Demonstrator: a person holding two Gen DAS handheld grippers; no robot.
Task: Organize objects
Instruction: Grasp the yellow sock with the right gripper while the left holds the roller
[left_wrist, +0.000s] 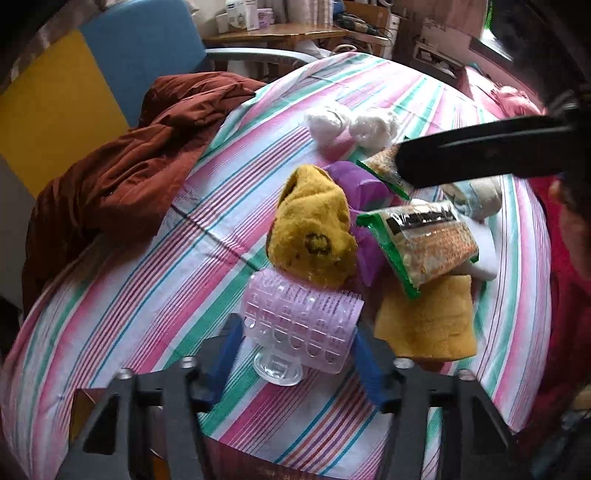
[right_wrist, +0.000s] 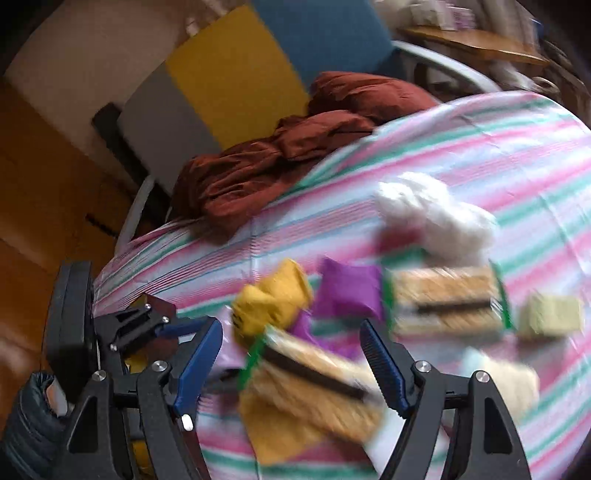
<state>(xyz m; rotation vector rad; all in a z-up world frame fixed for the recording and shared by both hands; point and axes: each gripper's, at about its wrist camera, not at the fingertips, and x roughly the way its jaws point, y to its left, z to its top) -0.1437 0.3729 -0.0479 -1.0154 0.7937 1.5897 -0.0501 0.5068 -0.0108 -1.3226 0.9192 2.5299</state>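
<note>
My left tool (left_wrist: 297, 363) sits half open around the pink holder (left_wrist: 301, 325); my right tool (right_wrist: 291, 360) is open, holding nothing.

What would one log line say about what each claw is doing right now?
left claw: around pink plastic holder, grip unclear | right claw: open above snack packet | surface: striped cloth

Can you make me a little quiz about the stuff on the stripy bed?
1. True or false: the pink plastic tray sits between the left gripper's fingers.
2. What leans on the tray's far edge? A) yellow towel B) white socks C) brown blanket
3. What colour are the edges of the snack packets?

Key: 1 true; 2 A; 3 green.
</note>
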